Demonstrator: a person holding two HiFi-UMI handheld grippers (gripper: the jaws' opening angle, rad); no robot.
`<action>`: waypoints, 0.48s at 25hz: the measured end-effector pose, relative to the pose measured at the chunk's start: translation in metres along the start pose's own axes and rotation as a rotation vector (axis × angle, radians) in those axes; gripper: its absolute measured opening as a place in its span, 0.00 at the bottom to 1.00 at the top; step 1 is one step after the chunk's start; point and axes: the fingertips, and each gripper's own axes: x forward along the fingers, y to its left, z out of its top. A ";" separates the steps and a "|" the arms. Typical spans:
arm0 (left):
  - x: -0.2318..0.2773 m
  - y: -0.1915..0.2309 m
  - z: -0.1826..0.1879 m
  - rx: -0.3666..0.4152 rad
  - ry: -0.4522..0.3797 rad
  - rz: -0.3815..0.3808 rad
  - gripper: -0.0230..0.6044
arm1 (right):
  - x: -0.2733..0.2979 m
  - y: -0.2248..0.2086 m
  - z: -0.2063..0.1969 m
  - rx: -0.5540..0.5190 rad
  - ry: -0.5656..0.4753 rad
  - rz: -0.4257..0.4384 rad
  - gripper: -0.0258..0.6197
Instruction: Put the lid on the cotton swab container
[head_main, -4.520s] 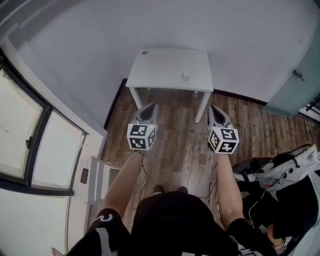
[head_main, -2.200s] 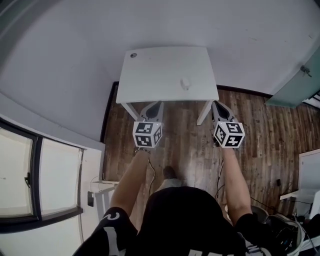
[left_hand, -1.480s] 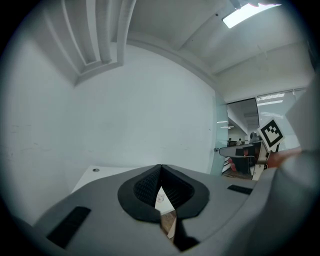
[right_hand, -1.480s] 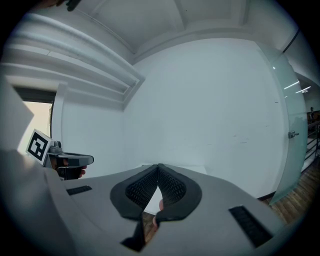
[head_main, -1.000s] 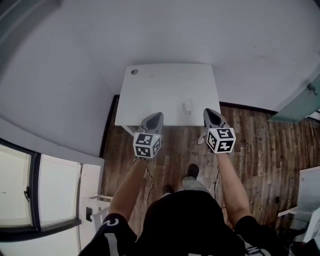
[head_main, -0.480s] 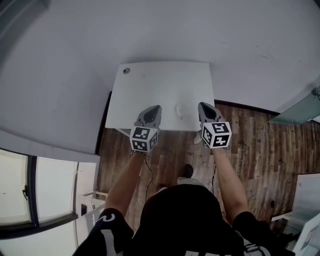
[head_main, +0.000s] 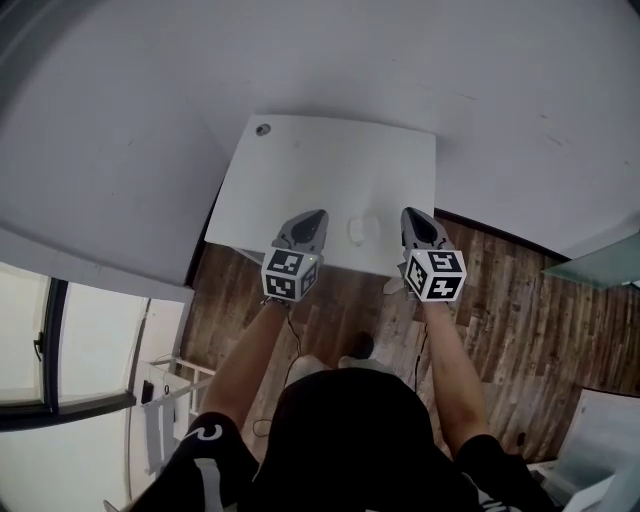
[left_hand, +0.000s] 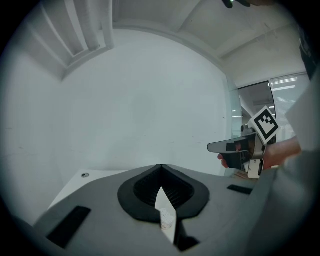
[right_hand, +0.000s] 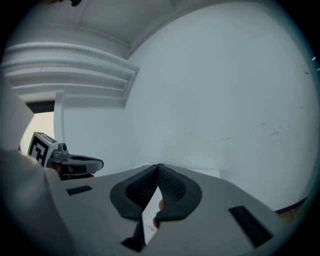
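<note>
- L gripper (left_hand: 161, 166): jaws pressing tip to tip, fully closed, gripping nothing. It's hovering over the near edge of the white table (head_main: 320, 170).
- R gripper (right_hand: 159, 166): jaws likewise meeting at the tips w/ nothing betw. the pads. It's hanging abreast of the L one, over the same table edge.
- Cotton swab container (head_main: 360, 229): small, whitish, standing on the table betw. the two pairs of jaws, lower than both and touching neither.
- In the L gripper view it's showing thru the slot just below the closed tips, a bit to their right.
- Can't tell whether the lid is on it; too small in every view.
- Small round dark thing (head_main: 263, 129): sitting at the table's far corner, well ahead and left of the L jaws. Can't tell what it is.
- Each gripper is showing off to the side in the other's view, w/ a hand (left_hand: 225, 160) wrapping the R one's grip.
- Wood floor (head_main: 480, 290) is lying below and behind both jaws.
</note>
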 end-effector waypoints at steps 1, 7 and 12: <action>0.001 0.000 -0.002 0.000 0.004 0.006 0.07 | 0.002 -0.002 -0.003 0.001 0.005 0.007 0.06; 0.009 0.005 -0.018 -0.021 0.038 0.039 0.07 | 0.019 -0.011 -0.025 -0.002 0.047 0.051 0.06; 0.019 0.012 -0.030 -0.044 0.052 0.039 0.07 | 0.032 -0.017 -0.041 0.001 0.083 0.054 0.06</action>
